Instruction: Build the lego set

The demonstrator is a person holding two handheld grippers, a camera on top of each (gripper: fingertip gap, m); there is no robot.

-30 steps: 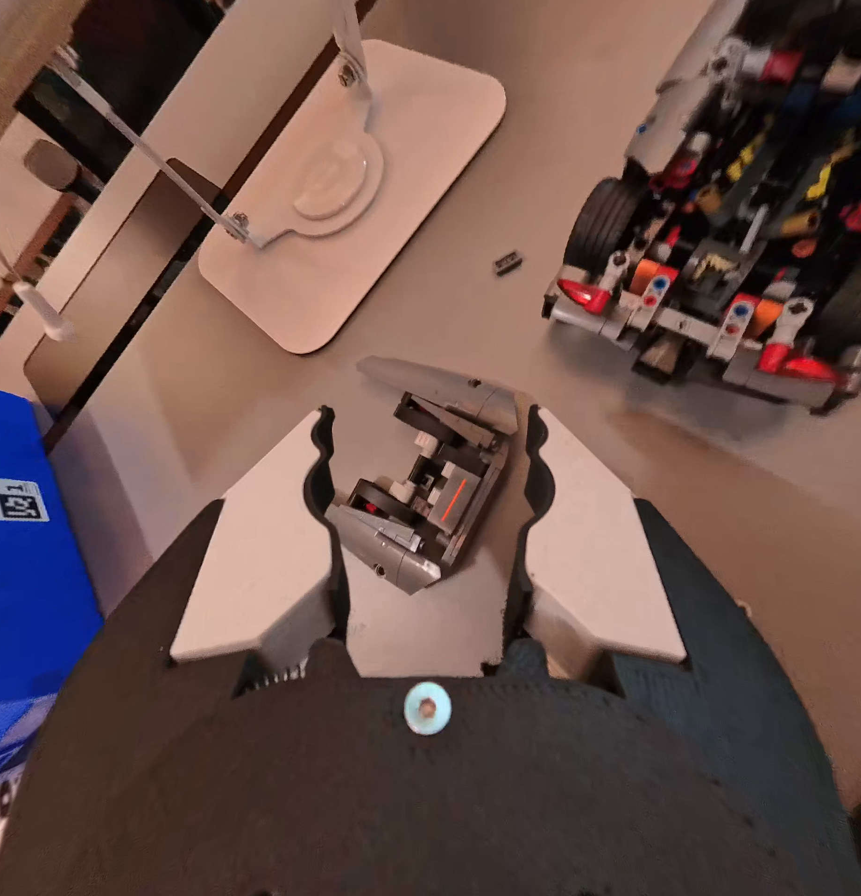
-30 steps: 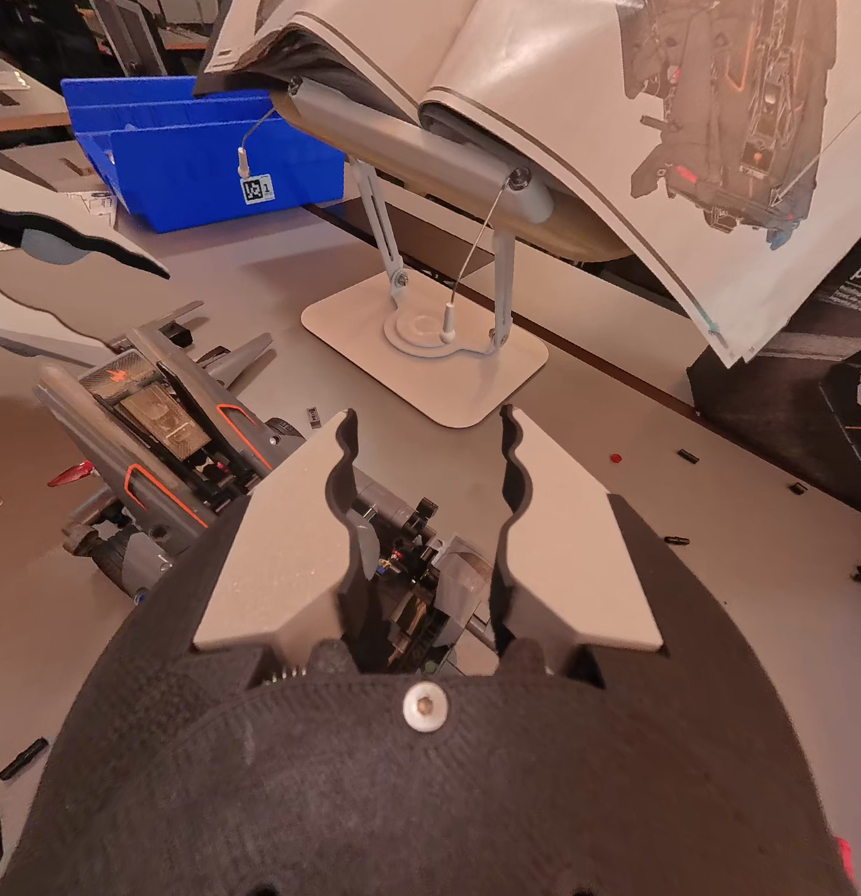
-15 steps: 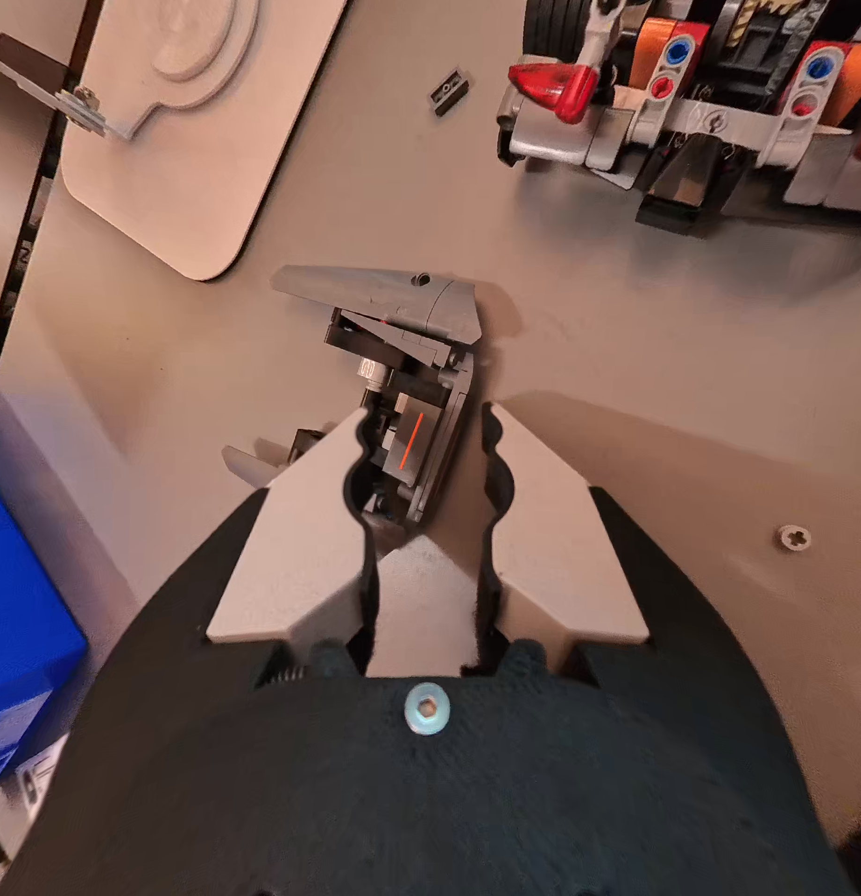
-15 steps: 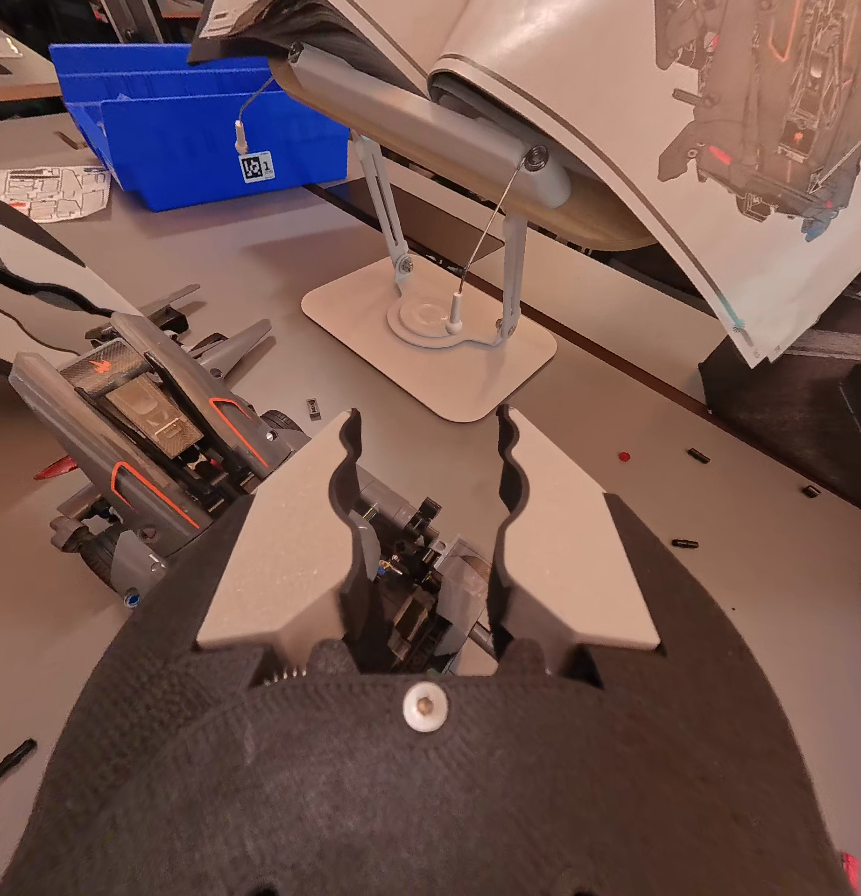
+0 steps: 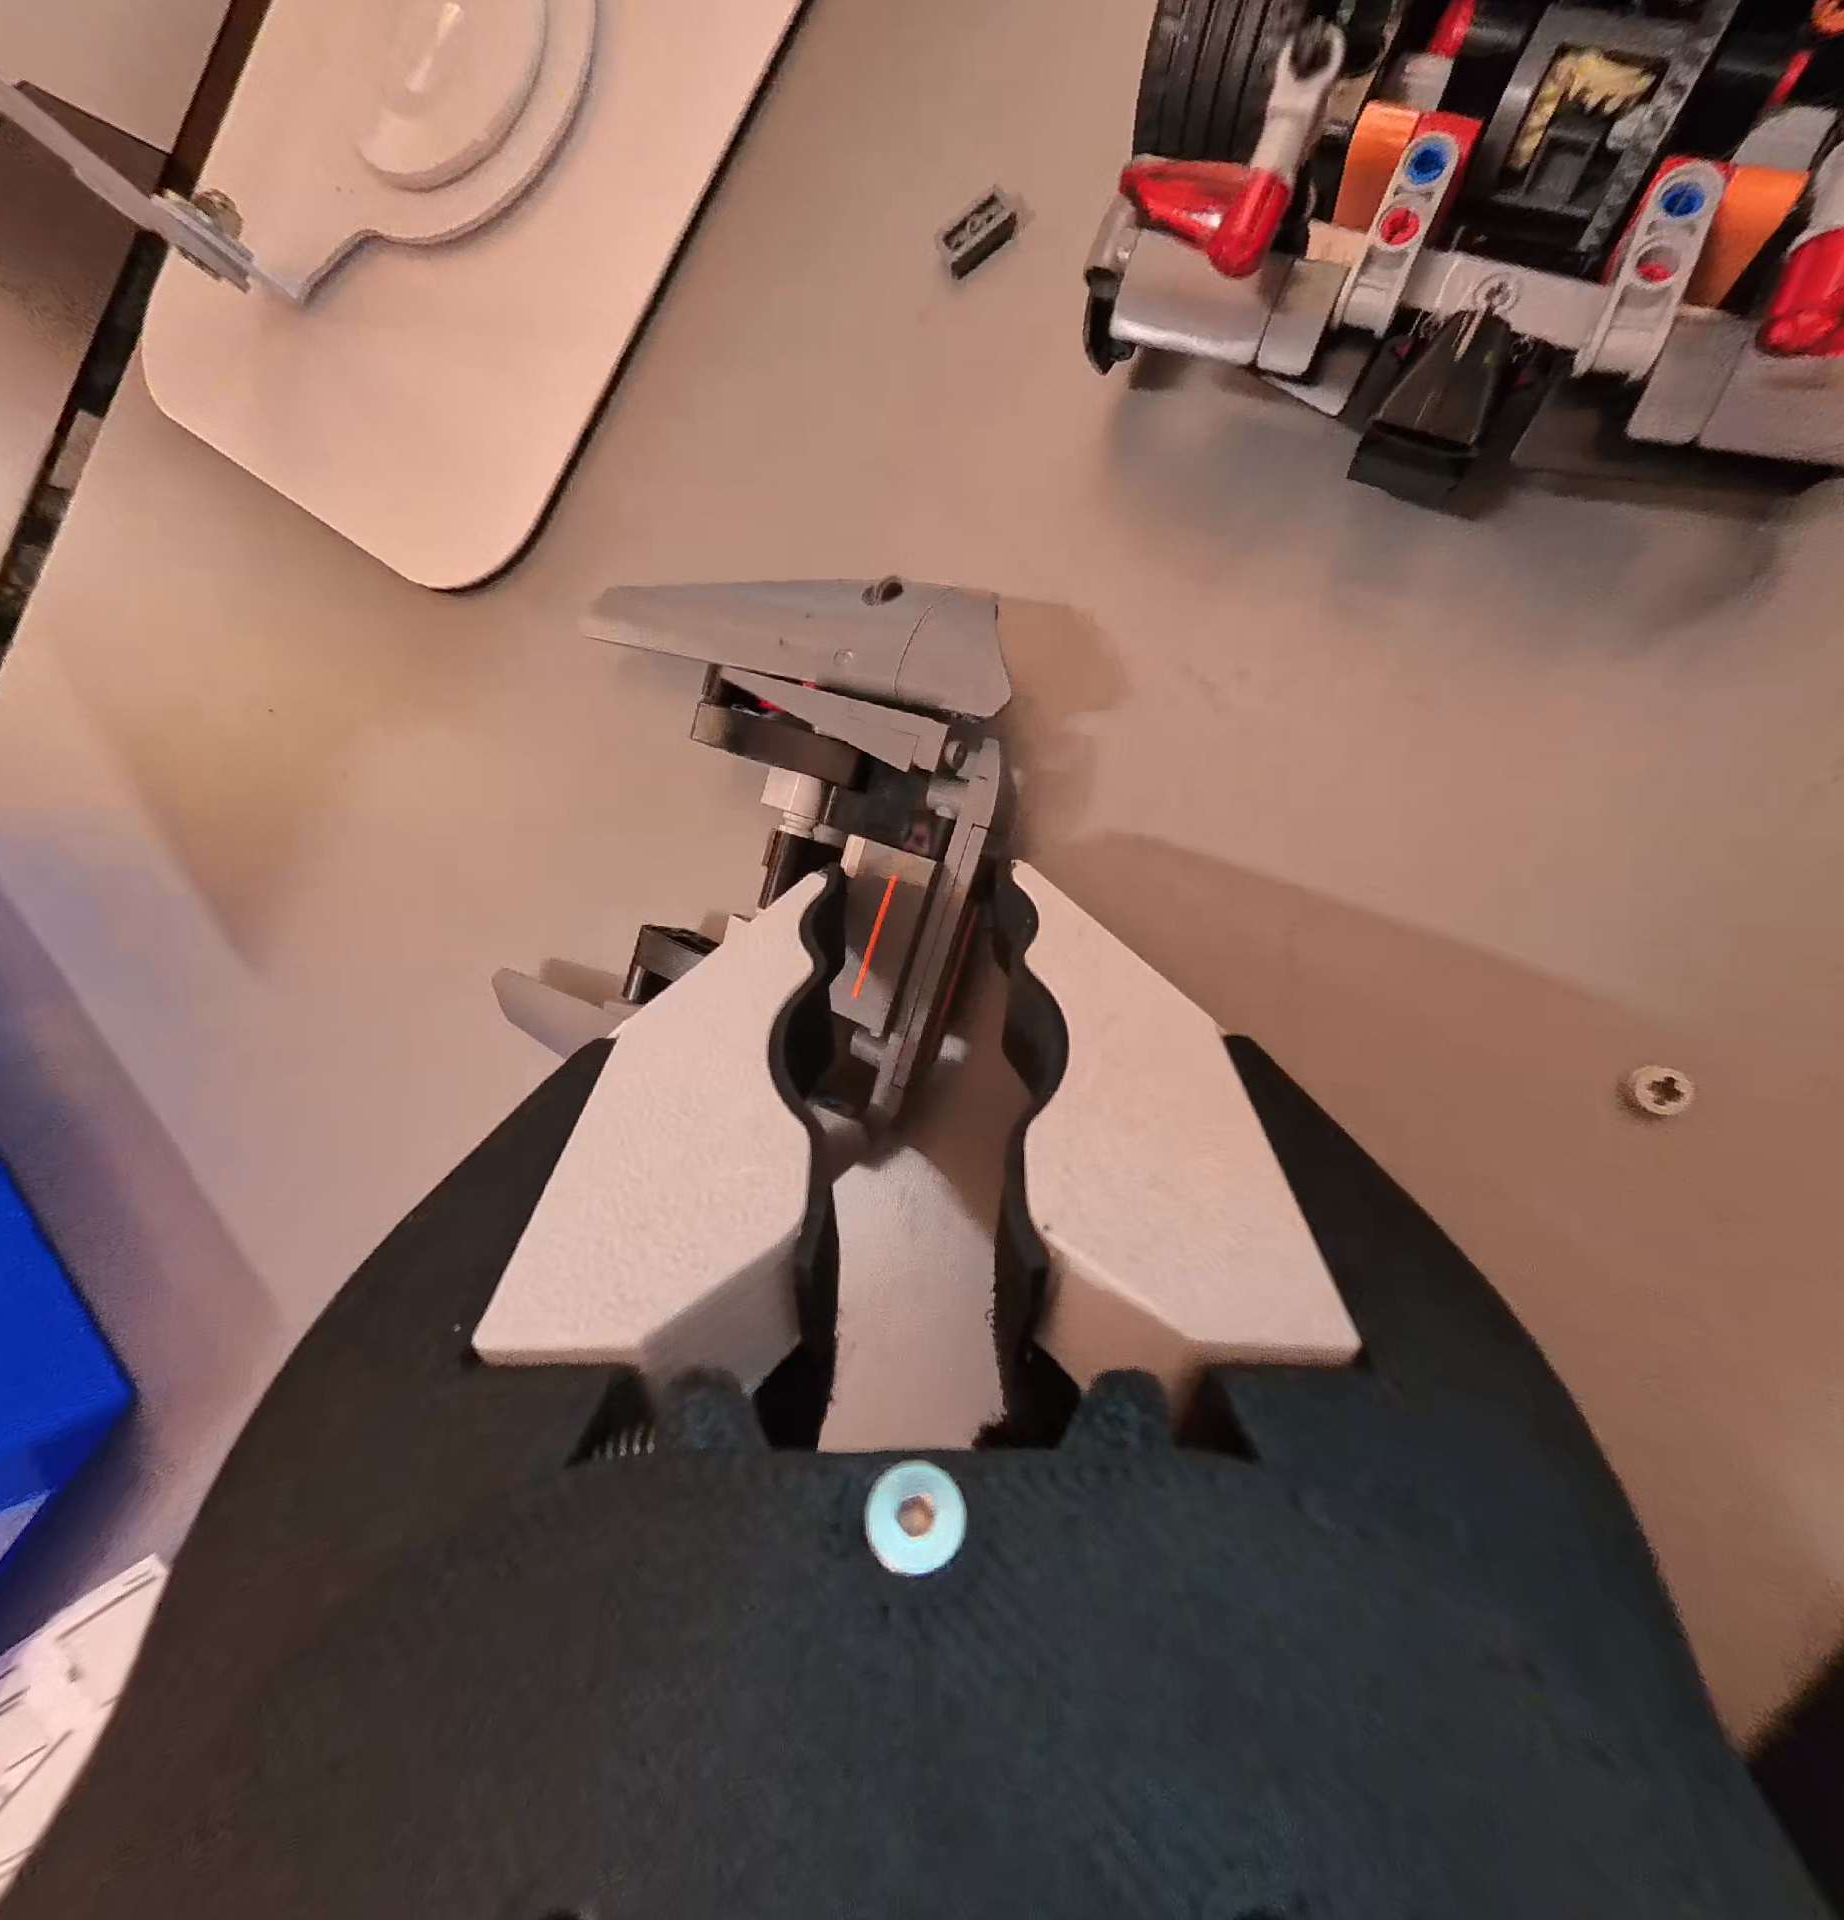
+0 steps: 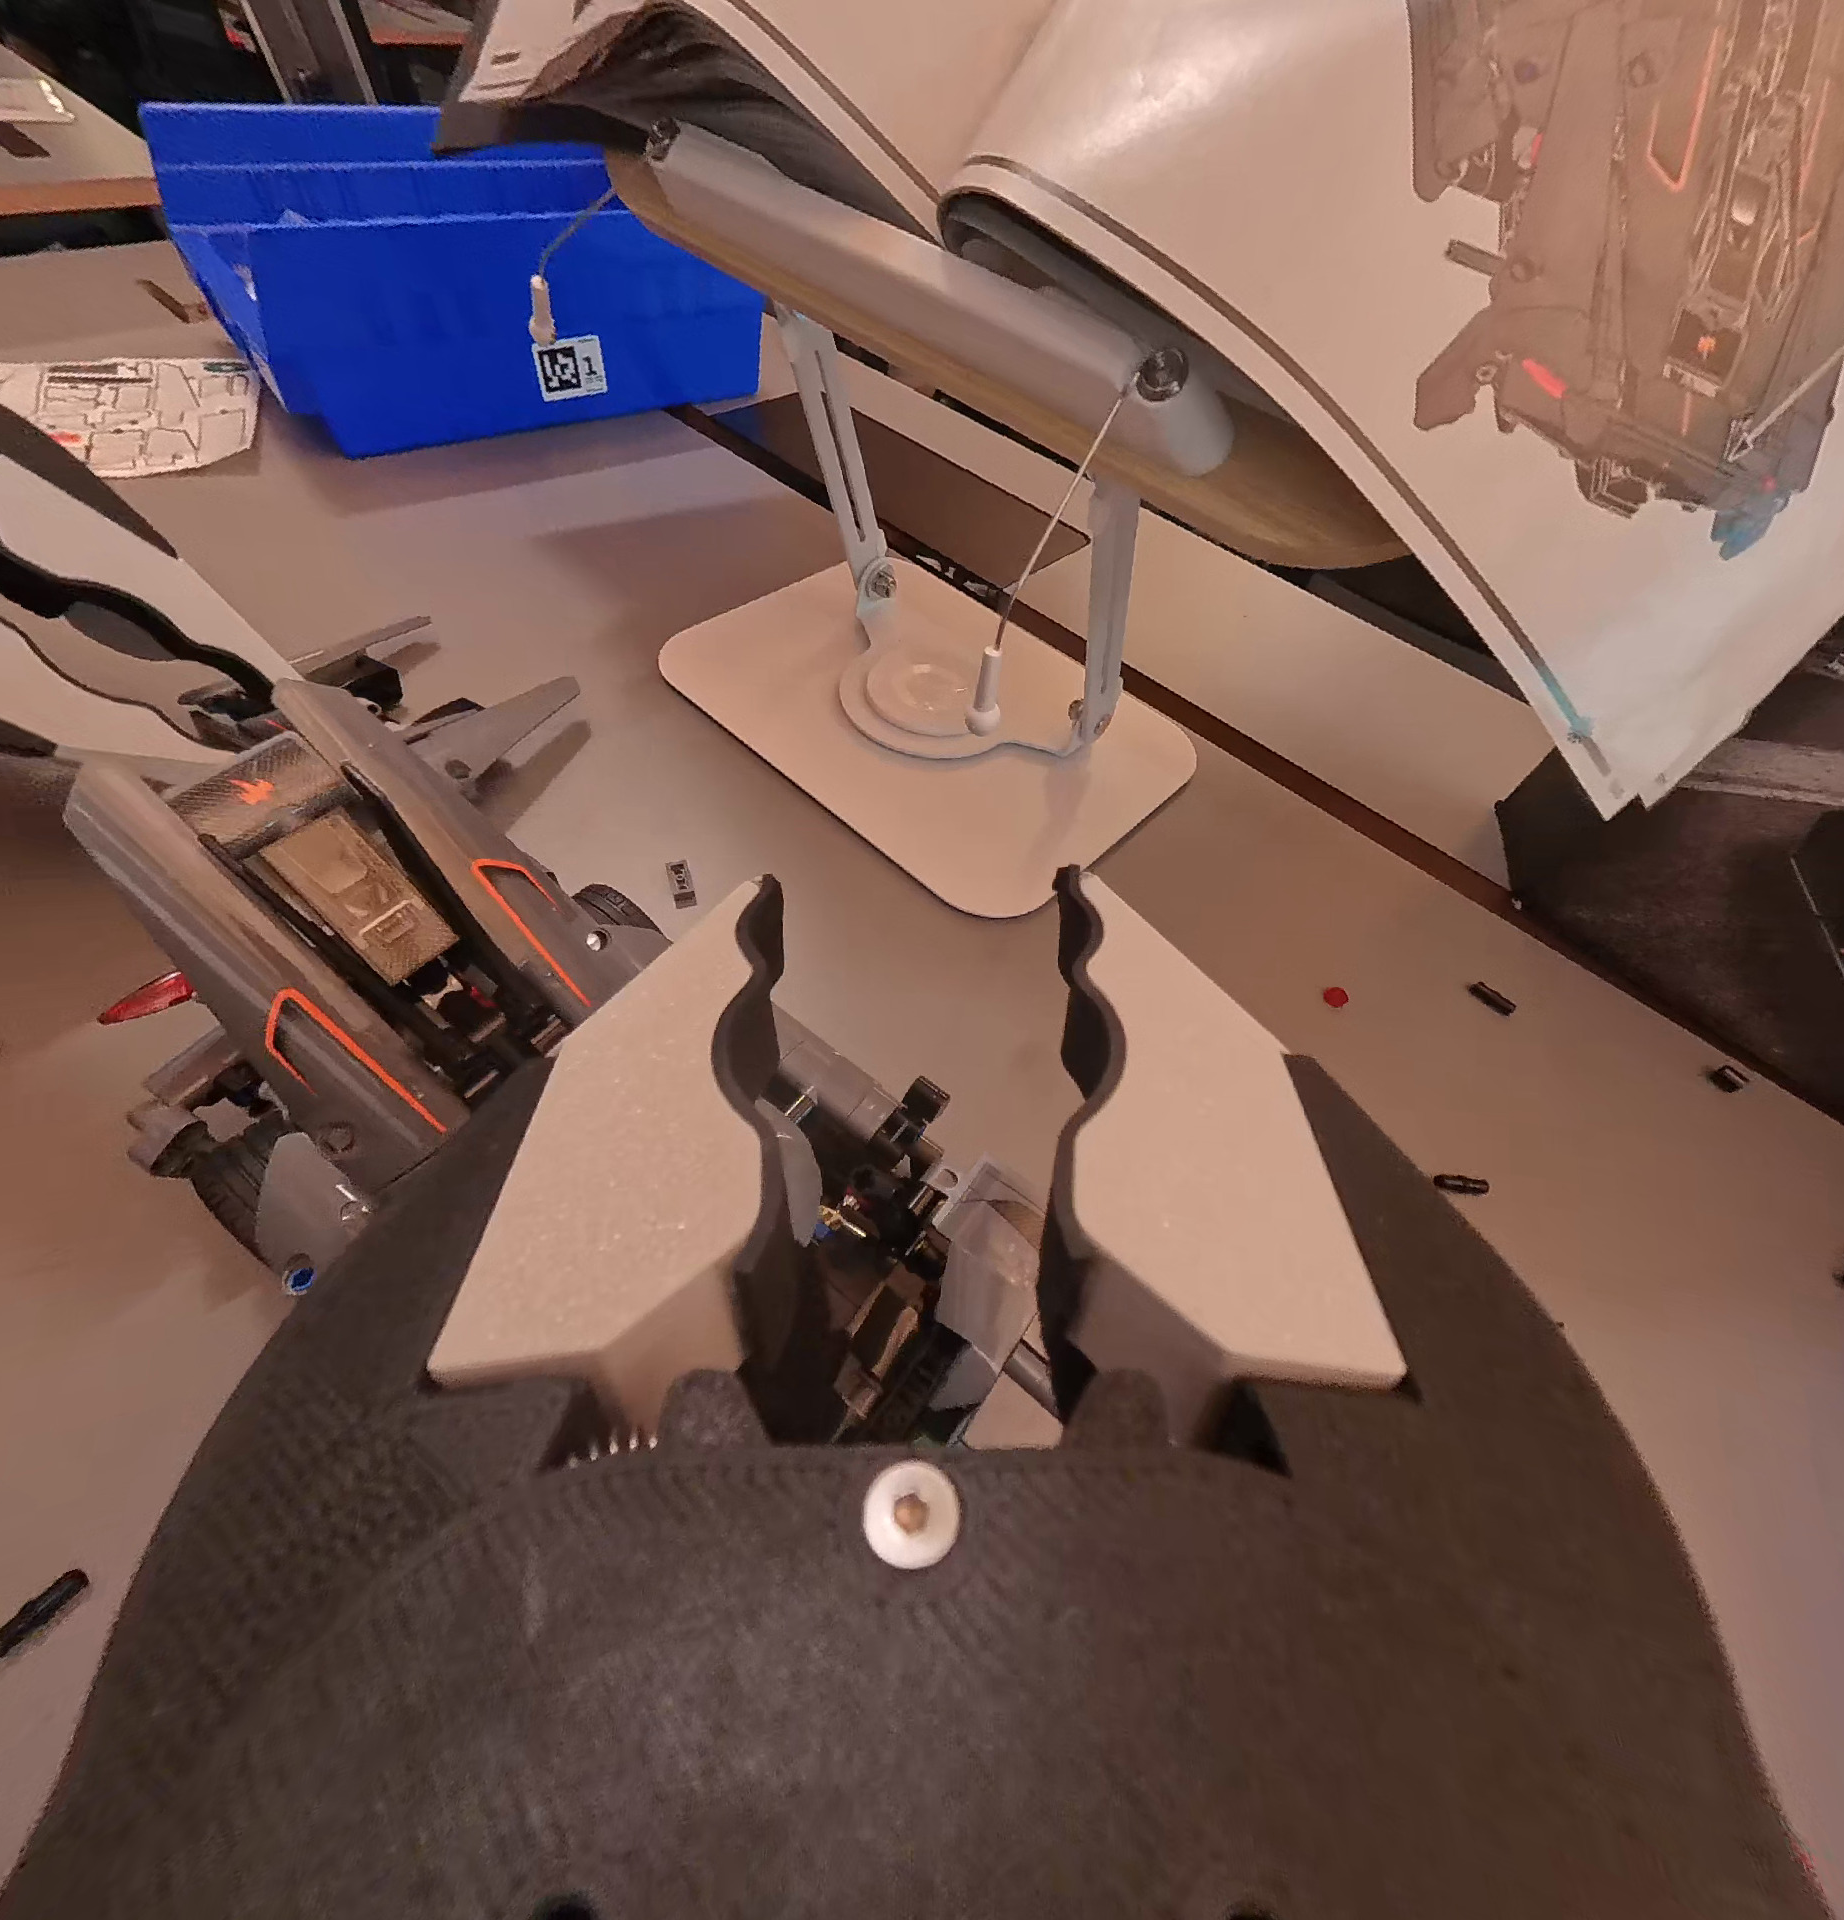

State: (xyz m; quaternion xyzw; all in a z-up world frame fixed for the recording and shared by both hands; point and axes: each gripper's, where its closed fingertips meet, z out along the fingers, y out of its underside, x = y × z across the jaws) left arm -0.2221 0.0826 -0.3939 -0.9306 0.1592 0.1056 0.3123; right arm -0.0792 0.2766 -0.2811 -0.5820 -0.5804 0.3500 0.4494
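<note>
Jaws of the left gripper pinch a grey angular sub-assembly; the right gripper gapes over the studded car.

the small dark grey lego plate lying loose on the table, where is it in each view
Left wrist view: small dark grey plate in the upper middle, on the table between the white stand base and the lego car.
Right wrist view: the same plate left of centre, just beyond the right claw's left fingertip.
Shared landmark: the white stand base.
</note>
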